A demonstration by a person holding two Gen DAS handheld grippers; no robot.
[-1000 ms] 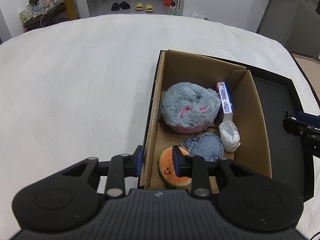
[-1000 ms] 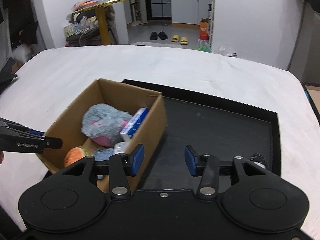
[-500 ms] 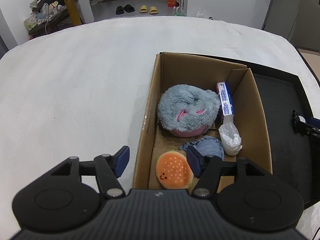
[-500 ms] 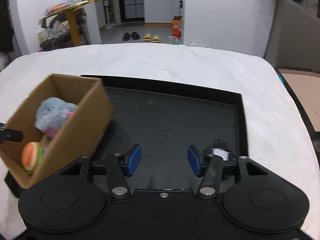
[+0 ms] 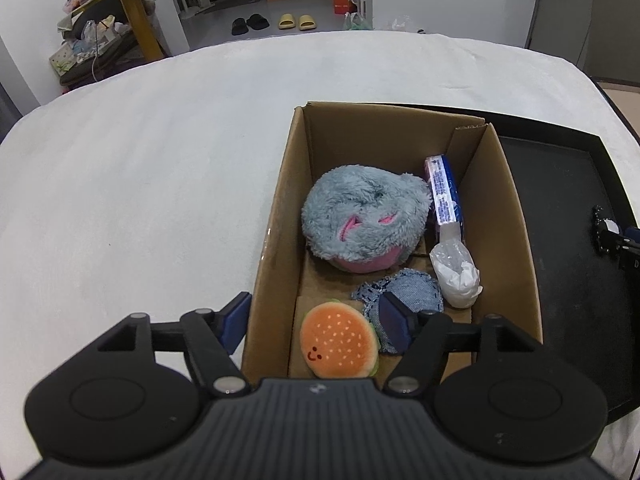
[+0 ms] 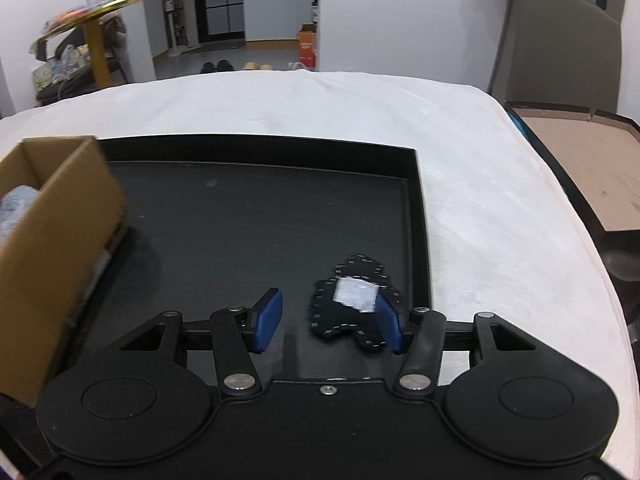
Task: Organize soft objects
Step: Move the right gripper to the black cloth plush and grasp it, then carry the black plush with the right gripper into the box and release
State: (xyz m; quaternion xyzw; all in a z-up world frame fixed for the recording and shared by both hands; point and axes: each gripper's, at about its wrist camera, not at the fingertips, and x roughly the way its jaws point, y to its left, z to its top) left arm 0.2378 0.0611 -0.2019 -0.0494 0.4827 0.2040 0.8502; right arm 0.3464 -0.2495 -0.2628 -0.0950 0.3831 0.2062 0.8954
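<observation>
Partly behind the cardboard box (image 6: pixel 60 216) wall, blurred grey plush (image 6: pixel 14 210).

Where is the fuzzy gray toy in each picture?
Left wrist view: the fuzzy gray toy sits in the middle of the cardboard box, beyond the burger plush.
Right wrist view: only a blurred gray bit of it peeks over the box wall at the far left edge.
Shared landmark: the cardboard box on the black tray appears in both views.
</observation>
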